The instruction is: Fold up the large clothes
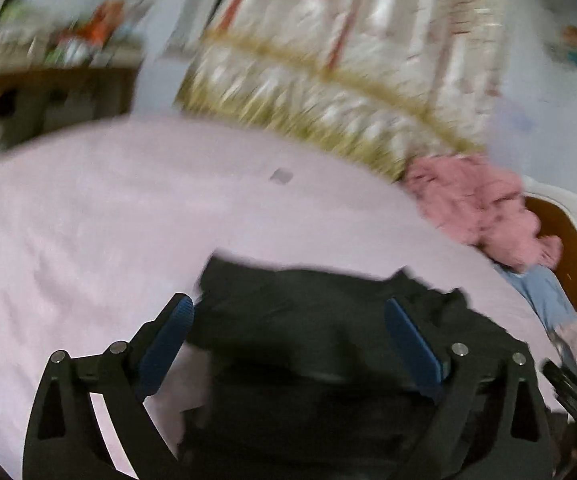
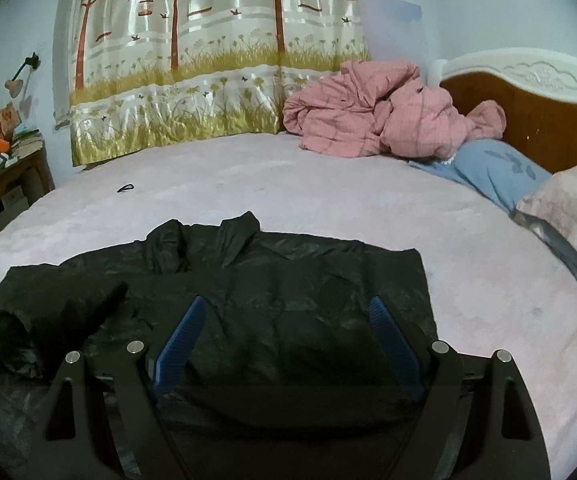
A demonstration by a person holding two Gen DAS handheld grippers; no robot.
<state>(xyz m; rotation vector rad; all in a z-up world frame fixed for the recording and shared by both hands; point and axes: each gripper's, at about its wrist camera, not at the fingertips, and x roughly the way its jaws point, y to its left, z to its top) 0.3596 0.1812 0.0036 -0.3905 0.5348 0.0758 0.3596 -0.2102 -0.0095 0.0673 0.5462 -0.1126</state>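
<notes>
Pink sheet (image 2: pixel 328 200) covers the bed I'm working over, and I take the bed as my landmark. At its head stands a brown headboard (image 2: pixel 528 136) with a white carved top. A crumpled pink quilt (image 2: pixel 376 120) sits against it, with a blue pillow (image 2: pixel 492 176) just beside. Behind the bed's far side hangs a curtain (image 2: pixel 208 64) printed with trees, birdcages and grass. Off the bed's foot end stands a cluttered wooden desk (image 2: pixel 4 184).

Black jacket (image 2: pixel 280 300) lies spread flat on the bed's near part, its collar pointing toward the curtain, so its length runs from me toward the bed's far side. One sleeve (image 2: pixel 48 300) stretches toward the foot end.

My right gripper (image 2: pixel 288 320) hovers over the jacket with jaws wide apart, gripping nothing. My left gripper (image 1: pixel 288 320), in a blurred view, also stands wide open above the dark cloth, nothing pinched between the pads.
</notes>
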